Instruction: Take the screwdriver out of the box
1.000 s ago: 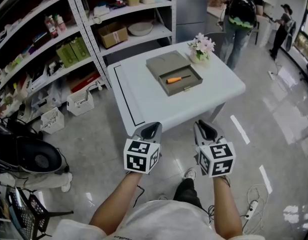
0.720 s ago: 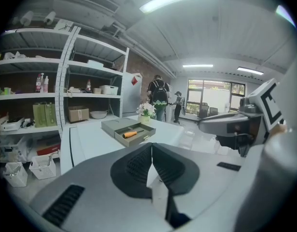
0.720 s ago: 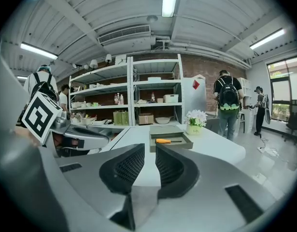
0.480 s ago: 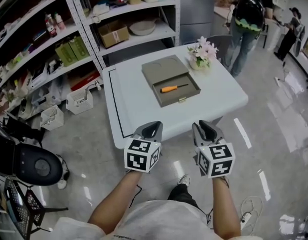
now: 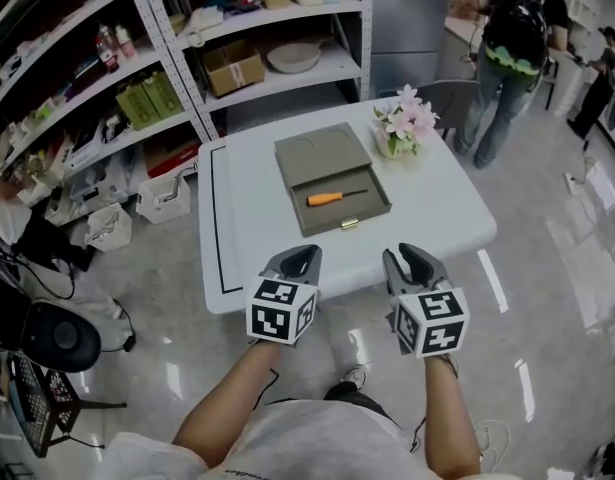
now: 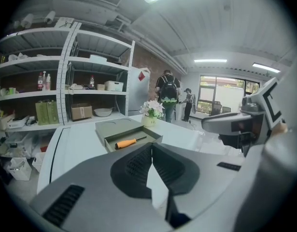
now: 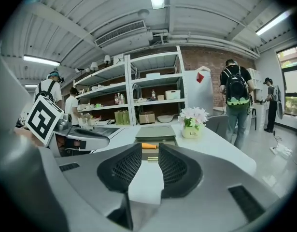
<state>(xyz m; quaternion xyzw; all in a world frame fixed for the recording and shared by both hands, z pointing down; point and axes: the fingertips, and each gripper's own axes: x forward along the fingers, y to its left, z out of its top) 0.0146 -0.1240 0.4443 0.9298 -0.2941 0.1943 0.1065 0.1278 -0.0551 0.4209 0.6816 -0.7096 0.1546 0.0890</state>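
A screwdriver [image 5: 332, 197] with an orange handle lies in an open grey box [image 5: 323, 152] on the white table [image 5: 257, 228]. Both grippers hover at the table's front edge, well short of the box. My left gripper [image 5: 299, 261] is shut, its tips touching with nothing between them. The jaws of my right gripper [image 5: 412, 263] are opening and stand a narrow gap apart, also empty. In the left gripper view, the screwdriver [image 6: 129, 142] shows beyond the left gripper [image 6: 151, 145]. In the right gripper view, its handle [image 7: 149, 146] shows through the gap of the right gripper [image 7: 150, 152].
A small pot of pink flowers [image 5: 402, 128] stands at the table's far right. Metal shelves [image 5: 187, 58] with boxes and bottles run behind and to the left. White baskets [image 5: 167, 198] sit on the floor. A person with a backpack [image 5: 517, 38] stands at the back right.
Both grippers have come forward from over the floor to the table's front edge. The right gripper's jaws have parted a little. The screwdriver and box have not moved.
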